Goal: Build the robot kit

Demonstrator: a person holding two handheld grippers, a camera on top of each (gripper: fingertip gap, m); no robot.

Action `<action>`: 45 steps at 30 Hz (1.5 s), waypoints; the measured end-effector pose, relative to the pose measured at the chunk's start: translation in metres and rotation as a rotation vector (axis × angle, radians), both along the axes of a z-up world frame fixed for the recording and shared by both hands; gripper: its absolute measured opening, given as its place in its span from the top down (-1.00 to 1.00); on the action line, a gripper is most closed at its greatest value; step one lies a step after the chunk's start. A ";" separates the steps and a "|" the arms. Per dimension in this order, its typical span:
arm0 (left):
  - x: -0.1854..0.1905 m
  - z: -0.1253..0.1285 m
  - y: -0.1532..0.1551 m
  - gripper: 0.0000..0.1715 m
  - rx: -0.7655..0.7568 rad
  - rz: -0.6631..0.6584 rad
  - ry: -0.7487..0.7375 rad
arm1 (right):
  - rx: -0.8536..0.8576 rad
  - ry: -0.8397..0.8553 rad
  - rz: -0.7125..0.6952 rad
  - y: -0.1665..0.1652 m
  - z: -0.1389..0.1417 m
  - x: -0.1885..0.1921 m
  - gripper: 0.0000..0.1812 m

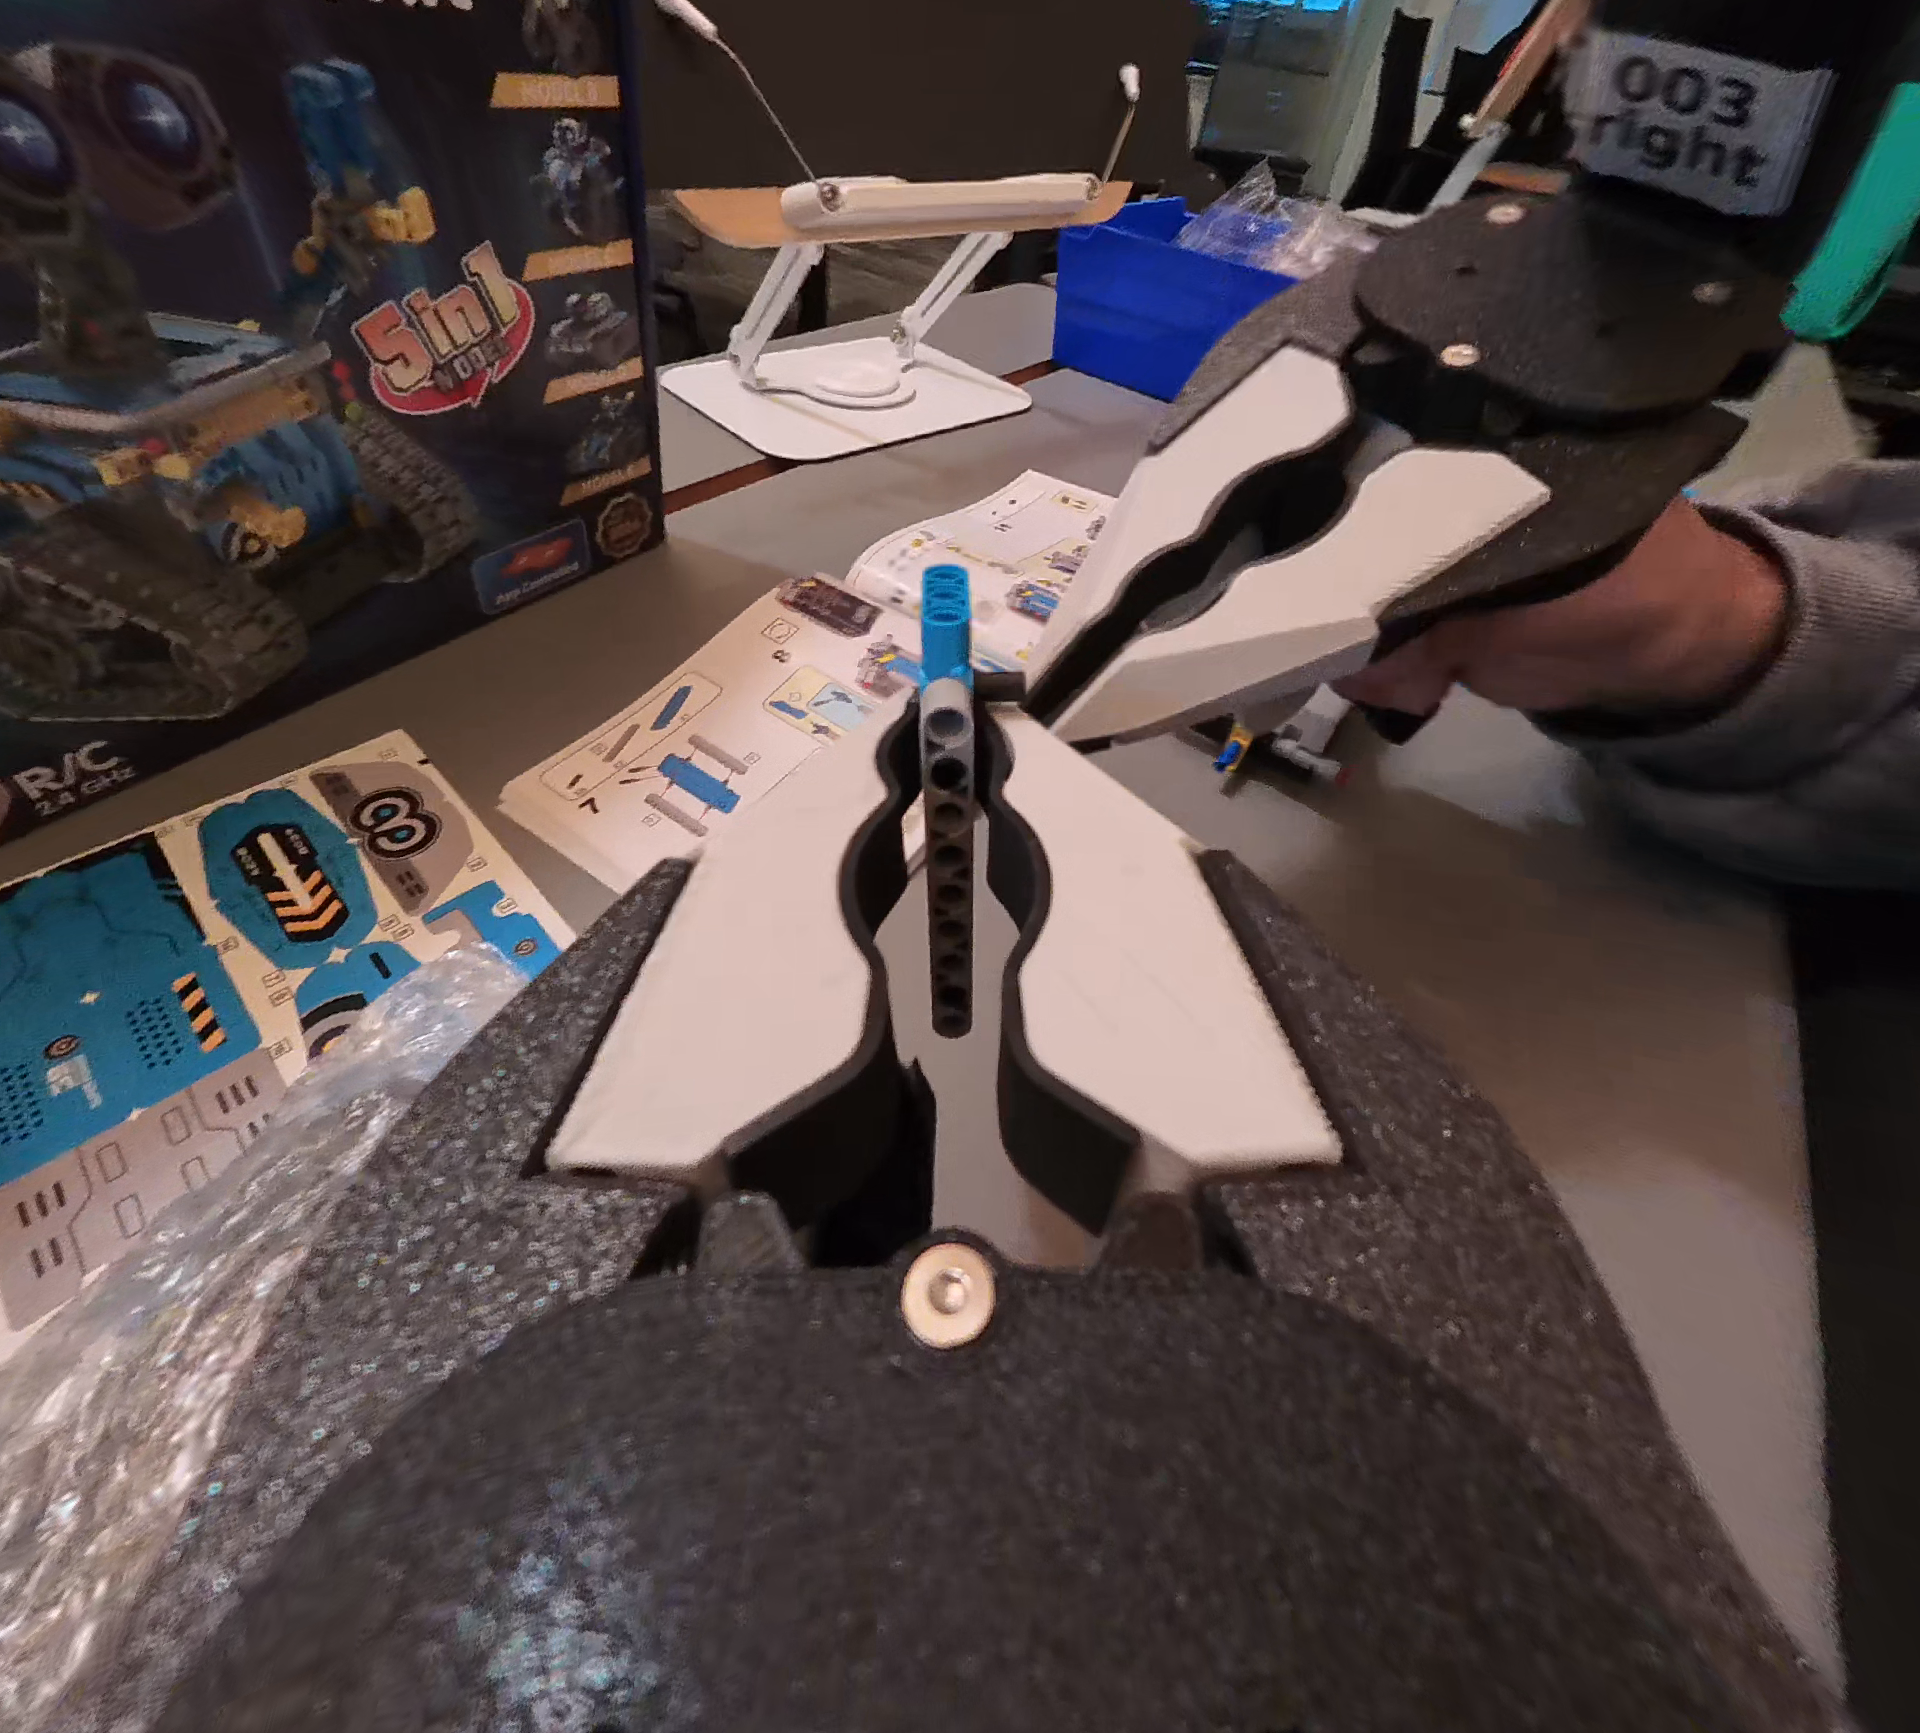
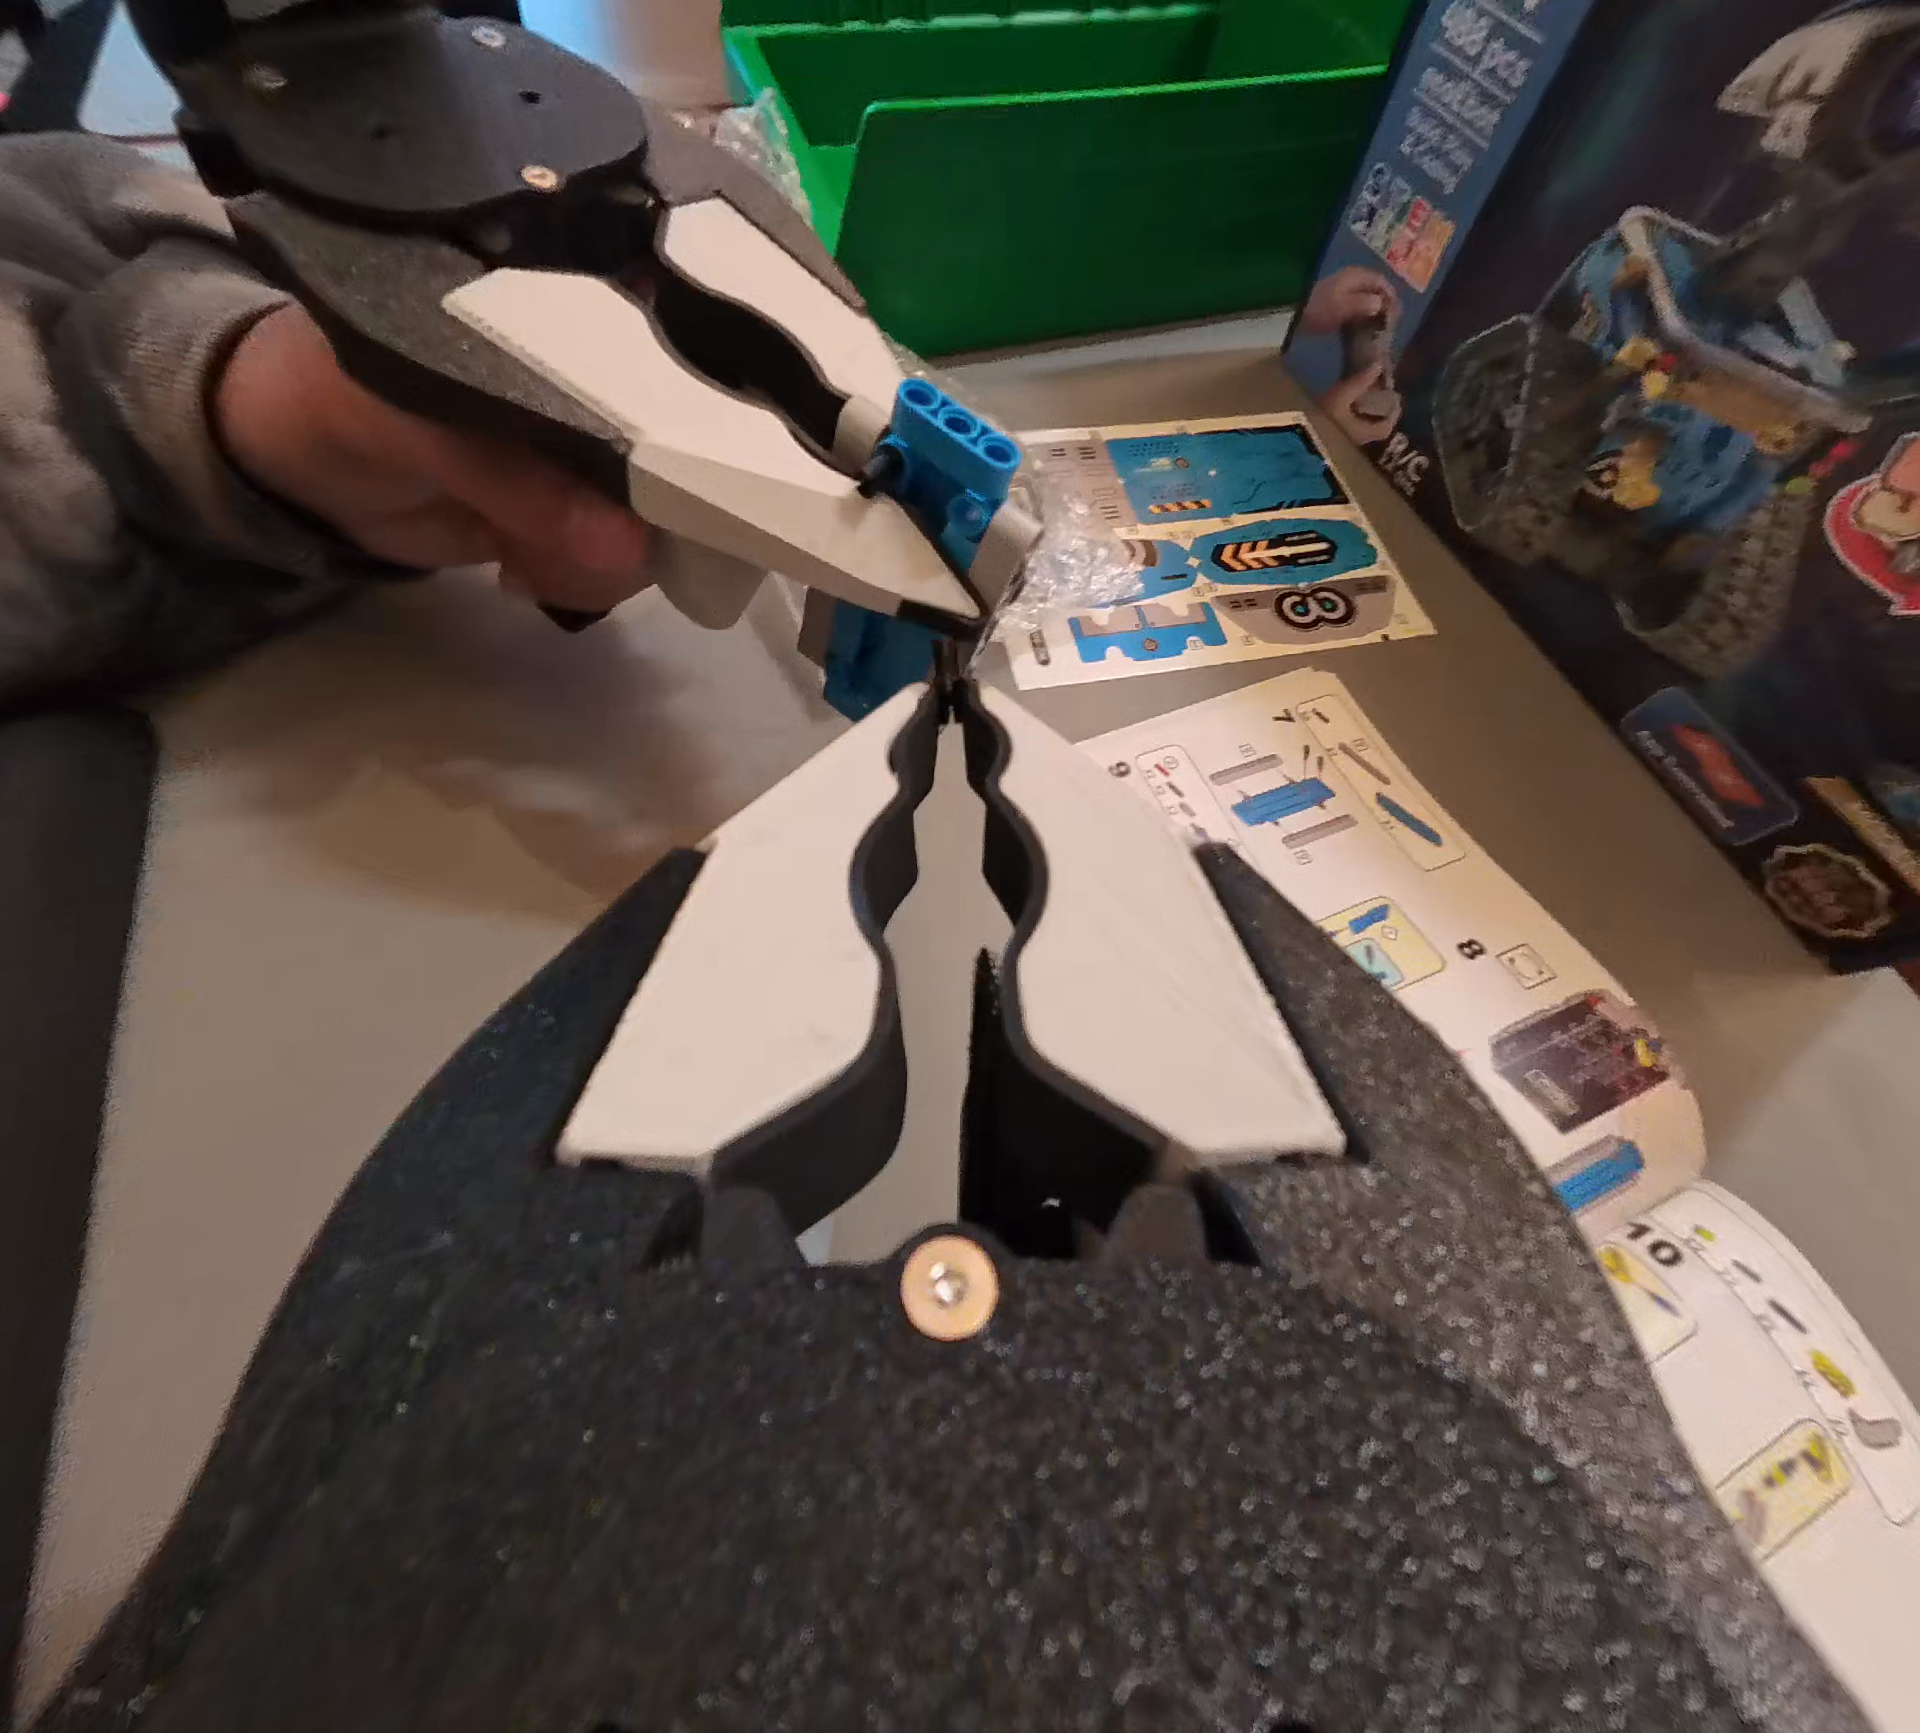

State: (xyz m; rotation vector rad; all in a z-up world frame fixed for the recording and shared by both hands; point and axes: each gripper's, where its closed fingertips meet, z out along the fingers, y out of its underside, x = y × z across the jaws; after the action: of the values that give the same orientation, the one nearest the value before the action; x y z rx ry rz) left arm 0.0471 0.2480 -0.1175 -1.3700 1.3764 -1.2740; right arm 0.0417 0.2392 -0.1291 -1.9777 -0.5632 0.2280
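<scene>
My left gripper [image 1: 948,727] is shut on a black perforated beam [image 1: 951,862] that lies lengthwise between its fingers. A grey connector [image 1: 945,717] and an upright blue beam [image 1: 943,618] stick out past the tips. The right wrist view shows this gripper [image 2: 992,566] with the blue beam [image 2: 951,447]. My right gripper [image 2: 948,696] has its jaws closed at the tips on a small black piece, held just under the left gripper's tips. It comes in from the right in the left wrist view [image 1: 1039,707], almost touching the assembly.
A dark kit box [image 1: 291,281] stands at the left, with a sticker sheet [image 1: 208,977] and an open instruction booklet [image 1: 707,748] on the grey table. Crinkled clear plastic [image 1: 208,1268] lies near. A green bin [image 2: 1060,125], a blue bin [image 1: 1143,301] and a white stand [image 1: 862,364] sit farther back. My left and right fingertips are right by each other.
</scene>
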 end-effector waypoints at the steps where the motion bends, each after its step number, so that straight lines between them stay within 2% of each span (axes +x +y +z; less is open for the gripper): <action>1: 0.000 0.000 0.002 0.92 0.006 0.015 -0.006 | 0.037 -0.003 -0.016 0.001 0.004 0.002 0.97; 4: 0.000 0.004 -0.002 0.93 0.003 0.009 -0.033 | 0.032 0.047 -0.055 0.005 0.008 0.008 0.97; 7: 0.001 0.001 -0.003 0.92 0.054 0.021 -0.022 | 0.048 -0.006 -0.050 0.007 0.002 0.007 0.97; 13: -0.001 0.003 0.010 0.92 -0.002 0.050 -0.035 | 0.076 0.086 -0.039 0.005 0.010 0.008 0.97; 16: 0.001 0.001 0.004 0.92 -0.022 0.020 -0.038 | 0.062 0.114 -0.034 0.004 0.009 0.005 0.97; 21: 0.001 0.001 -0.001 0.92 0.046 0.018 -0.038 | 0.041 0.116 -0.036 0.004 0.003 0.004 0.97; 25: 0.002 -0.005 -0.005 0.92 0.222 0.030 -0.004 | 0.026 0.054 -0.047 0.003 -0.006 0.005 0.97; 34: 0.002 -0.014 -0.016 0.92 0.325 -0.027 0.031 | -0.008 0.003 -0.010 -0.004 -0.013 0.000 0.96; 41: 0.000 -0.005 -0.014 0.92 0.268 -0.029 -0.010 | 0.029 0.022 0.007 -0.007 0.000 0.000 0.97; 45: 0.000 -0.004 -0.009 0.92 0.069 -0.057 -0.009 | 0.149 0.008 -0.048 -0.012 0.030 0.014 0.97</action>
State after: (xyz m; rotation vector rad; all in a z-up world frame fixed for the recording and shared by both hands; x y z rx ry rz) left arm 0.0470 0.2390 -0.1213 -1.2850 1.4495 -1.2563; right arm 0.0557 0.2276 -0.0993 -1.8423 -0.5123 0.1596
